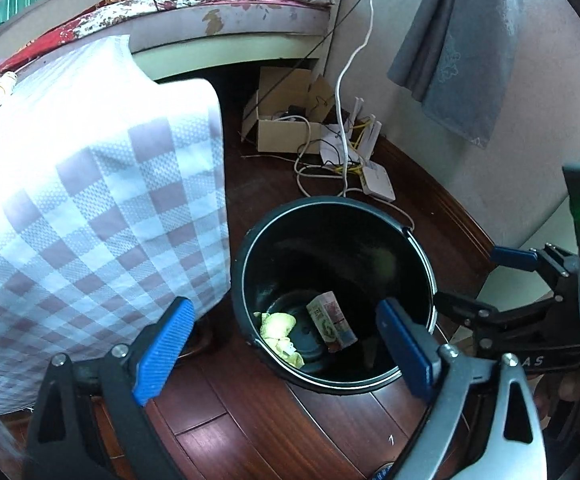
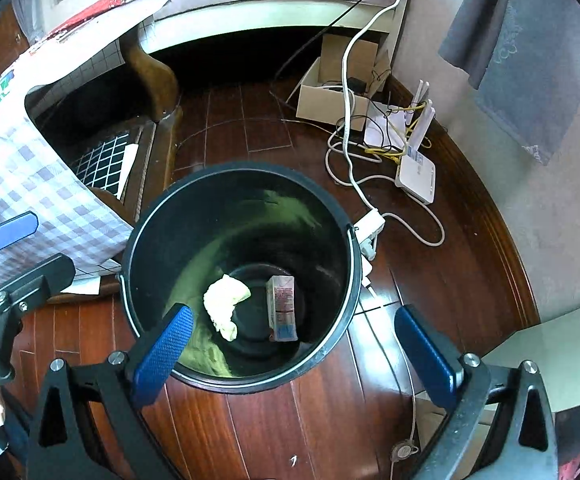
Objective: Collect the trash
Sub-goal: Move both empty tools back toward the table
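Note:
A black bucket (image 1: 409,248) stands on the dark wooden floor; it also shows in the right wrist view (image 2: 138,240). Inside it lie a crumpled yellowish tissue (image 1: 278,326) (image 2: 226,300) and a small drink carton (image 1: 329,320) (image 2: 282,306). My left gripper (image 1: 286,344) is open and empty, hovering above the bucket's near rim. My right gripper (image 2: 297,348) is open and empty above the bucket's near rim. The right gripper also shows at the right edge of the left wrist view (image 1: 513,258). The left gripper's blue pad (image 2: 10,226) shows at the left edge of the right wrist view.
A table with a checked cloth (image 1: 90,200) (image 2: 30,184) stands left of the bucket. Behind are a cardboard box (image 1: 286,120) (image 2: 337,92), tangled cables, a white router (image 1: 377,180) (image 2: 417,172) and a power strip (image 2: 369,224). A grey cloth (image 1: 457,48) hangs on the wall.

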A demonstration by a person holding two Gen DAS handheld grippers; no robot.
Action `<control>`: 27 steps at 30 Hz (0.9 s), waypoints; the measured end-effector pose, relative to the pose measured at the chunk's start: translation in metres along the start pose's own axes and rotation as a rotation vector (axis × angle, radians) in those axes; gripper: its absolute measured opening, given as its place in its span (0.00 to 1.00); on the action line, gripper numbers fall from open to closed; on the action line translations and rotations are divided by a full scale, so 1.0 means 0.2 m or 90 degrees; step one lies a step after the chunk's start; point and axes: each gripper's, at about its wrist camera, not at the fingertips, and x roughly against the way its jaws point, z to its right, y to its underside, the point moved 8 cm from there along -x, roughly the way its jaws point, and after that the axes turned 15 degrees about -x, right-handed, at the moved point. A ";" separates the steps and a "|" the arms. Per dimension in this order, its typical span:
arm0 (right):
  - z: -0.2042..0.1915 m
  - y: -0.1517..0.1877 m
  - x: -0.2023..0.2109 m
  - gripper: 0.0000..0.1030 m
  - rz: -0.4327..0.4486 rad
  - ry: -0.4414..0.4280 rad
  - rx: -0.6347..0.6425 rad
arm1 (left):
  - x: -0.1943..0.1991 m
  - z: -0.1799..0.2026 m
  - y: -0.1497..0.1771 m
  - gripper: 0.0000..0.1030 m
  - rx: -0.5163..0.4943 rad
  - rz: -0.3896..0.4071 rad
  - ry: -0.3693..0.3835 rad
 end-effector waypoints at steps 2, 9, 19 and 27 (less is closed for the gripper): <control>0.00 0.00 0.02 0.99 0.005 0.001 -0.001 | 0.01 -0.01 0.00 0.91 -0.001 0.002 -0.003; -0.06 0.00 0.12 0.99 0.023 -0.013 0.005 | 0.10 -0.06 0.01 0.96 -0.013 0.017 -0.045; -0.19 -0.02 0.29 0.99 0.075 -0.022 0.010 | 0.27 -0.17 0.07 0.99 0.007 0.033 -0.080; -0.39 -0.02 0.41 0.99 0.106 -0.054 0.029 | 0.47 -0.30 0.10 0.99 0.040 0.064 -0.112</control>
